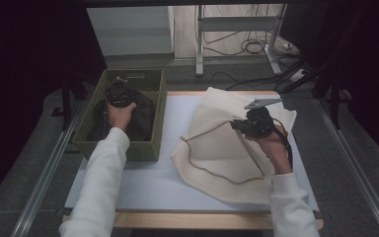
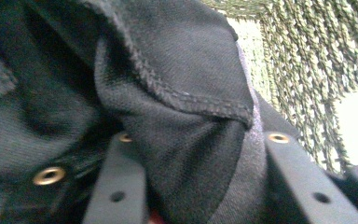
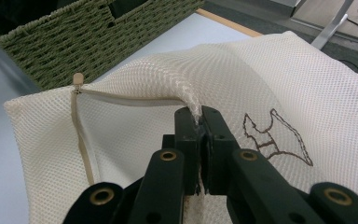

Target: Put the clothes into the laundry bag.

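A black garment [image 1: 140,118] lies bunched in the green woven basket [image 1: 128,75] at the left of the table. My left gripper [image 1: 118,95] reaches down into the basket. In the left gripper view a thick fold of the garment [image 2: 182,74] fills the gap between its jaws, so my left gripper [image 2: 196,140] is shut on it. A cream mesh laundry bag [image 1: 217,148] lies at the right. My right gripper [image 3: 199,114] is shut on the bag's upper edge [image 3: 270,79] and lifts it into a ridge beside the zipper pull [image 3: 78,79].
The basket's woven wall [image 2: 298,60] stands close behind the garment. The white tabletop [image 1: 177,177] runs between basket and bag, with a wooden front edge. A metal stand and cables are on the floor beyond the table.
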Demonstrator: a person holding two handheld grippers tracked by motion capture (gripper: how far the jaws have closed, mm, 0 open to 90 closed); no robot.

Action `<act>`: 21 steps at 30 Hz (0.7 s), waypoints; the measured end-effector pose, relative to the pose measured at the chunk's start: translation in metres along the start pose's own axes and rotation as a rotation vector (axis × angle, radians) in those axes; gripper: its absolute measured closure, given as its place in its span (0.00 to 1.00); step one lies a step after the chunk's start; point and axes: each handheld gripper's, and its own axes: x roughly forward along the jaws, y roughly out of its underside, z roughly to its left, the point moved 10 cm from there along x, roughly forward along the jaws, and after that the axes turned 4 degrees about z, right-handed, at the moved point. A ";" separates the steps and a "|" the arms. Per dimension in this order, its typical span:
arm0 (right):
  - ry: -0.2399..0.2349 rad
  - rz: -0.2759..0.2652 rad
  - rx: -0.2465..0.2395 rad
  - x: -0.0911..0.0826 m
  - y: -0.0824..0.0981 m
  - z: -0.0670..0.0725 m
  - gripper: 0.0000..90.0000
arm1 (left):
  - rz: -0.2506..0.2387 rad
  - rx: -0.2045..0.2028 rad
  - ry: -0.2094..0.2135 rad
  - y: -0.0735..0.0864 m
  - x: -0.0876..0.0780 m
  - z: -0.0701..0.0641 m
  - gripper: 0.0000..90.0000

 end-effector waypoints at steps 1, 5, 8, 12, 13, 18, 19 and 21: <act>0.000 0.000 0.000 0.000 0.000 0.000 0.96 | -0.004 0.006 0.000 0.000 0.000 0.000 0.80; 0.000 -0.003 0.001 -0.001 0.000 -0.001 0.96 | -0.024 0.074 -0.022 -0.001 -0.004 -0.001 0.85; 0.000 -0.003 0.002 -0.001 0.000 -0.001 0.96 | -0.042 0.119 -0.039 -0.002 -0.008 -0.001 0.86; -0.001 -0.003 0.002 -0.001 0.000 -0.001 0.96 | -0.082 0.166 -0.050 -0.005 -0.017 -0.001 0.87; -0.001 -0.003 0.002 -0.001 0.000 -0.001 0.96 | -0.089 0.180 -0.051 -0.005 -0.020 0.000 0.87; -0.001 -0.004 0.005 -0.002 0.000 -0.001 0.96 | -0.144 0.210 -0.046 -0.007 -0.033 0.002 0.87; -0.001 -0.004 0.005 -0.002 0.000 -0.001 0.96 | -0.155 0.208 -0.043 -0.007 -0.036 0.002 0.87; 0.000 -0.005 0.005 -0.002 0.000 -0.001 0.96 | -0.179 0.214 -0.037 -0.008 -0.040 0.003 0.87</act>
